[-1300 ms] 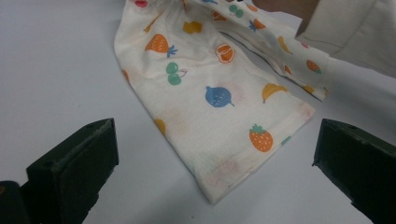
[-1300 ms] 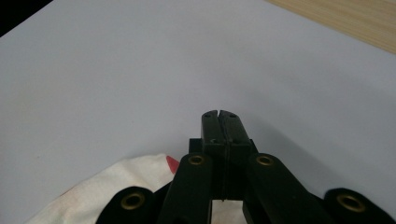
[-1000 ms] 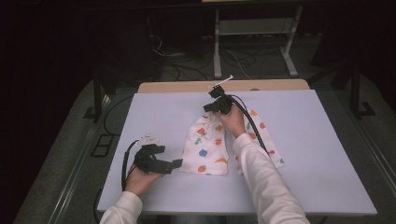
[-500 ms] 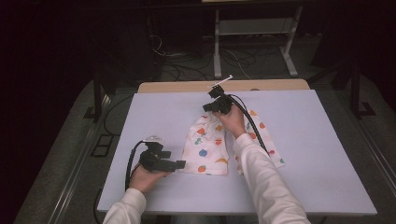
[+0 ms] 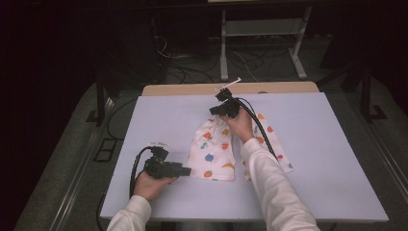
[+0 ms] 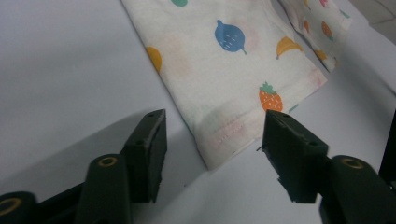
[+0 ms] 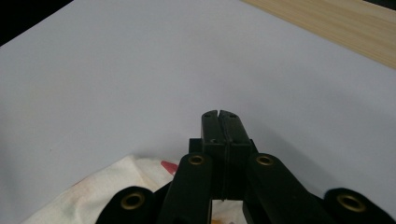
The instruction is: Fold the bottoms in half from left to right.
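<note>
Left gripper point(image 5: 185, 170): nearest to us, low over the table with its jaws spread wide, and in its own view the hem corner of the cloth sits right between them point(image 6: 212, 140), not yet pinched.

Cloth point(image 5: 216, 149): a small white garment printed with fruit, lying mid-table in two long flat pieces that splay towards the person; the near hem lies just beside the left jaws, the far end runs up under the right hand.

Right gripper point(image 5: 215, 111): at the far end of the garment, jaws pressed tight together point(image 7: 219, 116); white fabric shows right below them in its own view, but whether any of it is nipped between the jaws, I cannot tell.

Progress: my read is that this is early going. The garment lies fairly flat but spread, no fold made that I can see. One end looks attended to, the near corner looks about to be taken.

Left to do: close on that hem corner, then presumably lift or carry it over; everything past the grab remains open.

Table point(image 5: 337, 159): pale lilac-grey top, smooth and bare around the cloth, with a wooden strip point(image 5: 192, 90) along its far edge.

Room: dim beyond the table, cables point(image 5: 168, 53) on the floor and a light metal stand point(image 5: 262, 33) at the back.
</note>
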A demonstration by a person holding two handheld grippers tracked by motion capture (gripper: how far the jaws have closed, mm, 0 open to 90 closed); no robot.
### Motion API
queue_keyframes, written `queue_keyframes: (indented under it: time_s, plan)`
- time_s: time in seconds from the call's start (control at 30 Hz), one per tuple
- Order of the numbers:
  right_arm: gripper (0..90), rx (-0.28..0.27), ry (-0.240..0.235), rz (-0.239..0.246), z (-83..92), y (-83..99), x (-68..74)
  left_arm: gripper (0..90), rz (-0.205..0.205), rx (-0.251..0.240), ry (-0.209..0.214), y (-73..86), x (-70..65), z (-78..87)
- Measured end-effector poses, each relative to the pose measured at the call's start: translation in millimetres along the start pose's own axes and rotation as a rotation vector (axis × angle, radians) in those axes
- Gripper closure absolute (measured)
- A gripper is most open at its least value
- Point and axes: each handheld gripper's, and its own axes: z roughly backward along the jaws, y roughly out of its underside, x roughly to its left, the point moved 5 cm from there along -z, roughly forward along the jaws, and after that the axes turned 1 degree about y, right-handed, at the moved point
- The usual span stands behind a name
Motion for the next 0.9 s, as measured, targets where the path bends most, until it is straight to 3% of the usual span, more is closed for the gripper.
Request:
queue_keyframes:
  time_s: [0.17,0.33,0.73,0.9]
  plan:
    - [89.4,-0.005,0.001,0.000,0.2,-0.3,0.0,53.1,0.021,0.003,0.002,0.4,2.9,-0.4]
    - [89.4,-0.013,0.000,-0.002,1.1,-1.1,0.0,58.5,0.021,0.018,0.033,0.2,1.5,-3.7]
    - [89.4,-0.031,-0.006,-0.009,1.9,-0.9,-0.9,76.5,0.046,0.029,0.042,-0.7,7.0,-6.3]
    - [89.4,-0.030,-0.004,-0.005,2.0,-0.9,-0.1,81.3,0.038,0.029,0.036,-0.6,8.0,-7.0]
